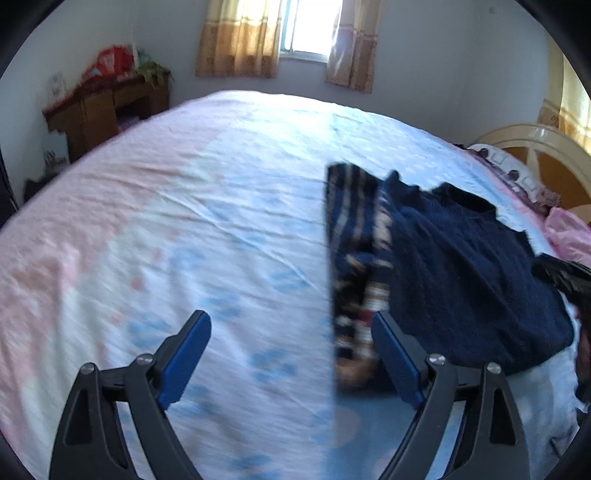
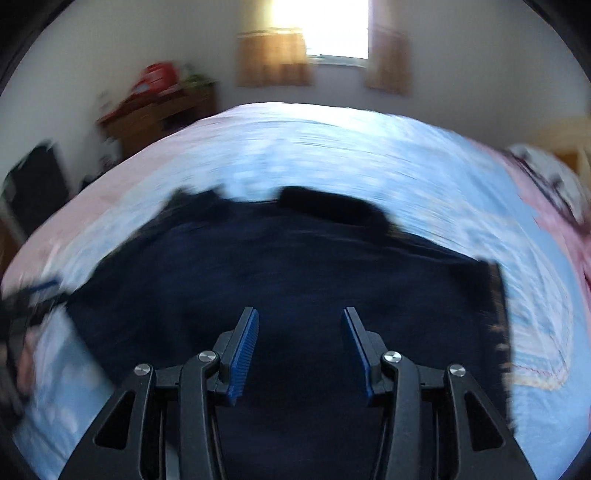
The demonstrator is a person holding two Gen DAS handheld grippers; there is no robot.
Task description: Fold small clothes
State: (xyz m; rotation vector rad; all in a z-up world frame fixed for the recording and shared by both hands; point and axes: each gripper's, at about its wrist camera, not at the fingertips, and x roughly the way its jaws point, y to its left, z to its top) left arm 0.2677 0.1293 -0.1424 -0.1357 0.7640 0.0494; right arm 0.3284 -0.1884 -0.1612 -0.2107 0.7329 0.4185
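Observation:
A navy knitted garment (image 1: 461,266) lies spread on the bed sheet (image 1: 184,221). Its striped, patterned band (image 1: 354,258) forms a straight left edge. My left gripper (image 1: 290,315) stands wide open above the sheet, and its right finger (image 1: 395,354) is over that patterned edge with nothing pinched. In the blurred right wrist view the same navy garment (image 2: 295,258) fills the middle. My right gripper (image 2: 299,310) hovers over it with the jaws partly apart and nothing between the pads. A dark shape at the right edge (image 1: 565,277) is probably that gripper.
The sheet is pink on the left and pale blue in the middle. A wooden desk (image 1: 107,107) with a red bag stands in the far left corner. A curtained window (image 1: 306,29) is behind the bed. The headboard (image 1: 535,147) and pink bedding (image 1: 569,229) are at the right.

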